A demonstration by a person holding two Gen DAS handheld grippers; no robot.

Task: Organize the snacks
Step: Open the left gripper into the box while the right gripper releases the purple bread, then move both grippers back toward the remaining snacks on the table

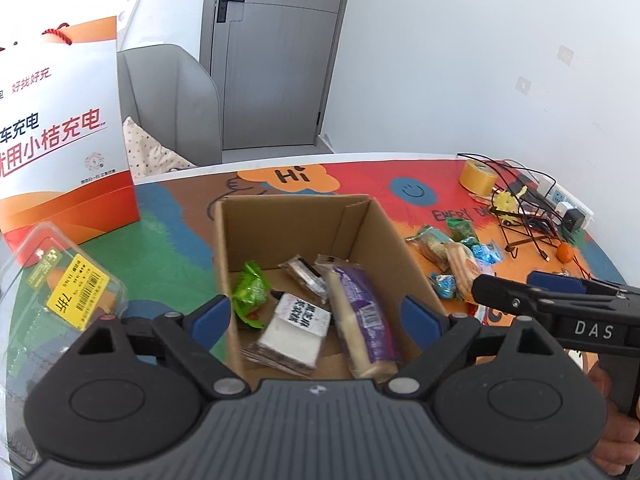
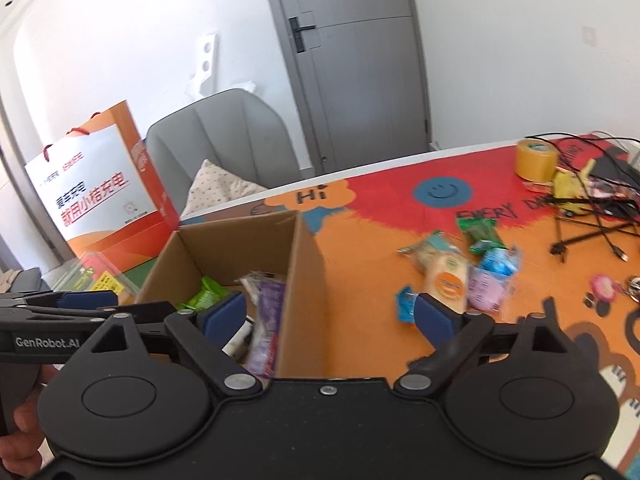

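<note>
Left wrist view. The left gripper [image 1: 316, 314], fingers spread and holding nothing, hangs over the cardboard box [image 1: 384, 236] at centre frame. Inside the box lie a green packet [image 1: 250, 290], a white-labelled block [image 1: 294, 330], a small dark-and-white wrapped piece [image 1: 306, 274] and a long purple-wrapped bar [image 1: 362, 316]. All appear light, with crinkly, probably slippery film; the bar looks stiffest and is best taken across its middle, the soft packets by a sealed end. The loose snack pile [image 1: 452, 258] lies on the table [image 1: 372, 178] at centre right, just beyond the right gripper, which enters from the right edge marked "DAS". A clear clamshell [image 1: 60, 280] at lower left bears a yellow "7折" sticker. The paper bag [image 1: 60, 120] at upper left reads "用小桔充电". The tablecloth reads "Hi".

Right wrist view. The right gripper [image 2: 330, 316], fingers spread and empty, straddles the box's right wall [image 2: 306, 276]. The pile, centre right, shows an orange-labelled pouch [image 2: 446, 276], likely fragile biscuits, beside blue and pink wrappers; their print is too blurred to read. The left gripper at the left edge reads "GenRobot.AI". A tape roll [image 2: 536, 160] stands at upper right.
</note>
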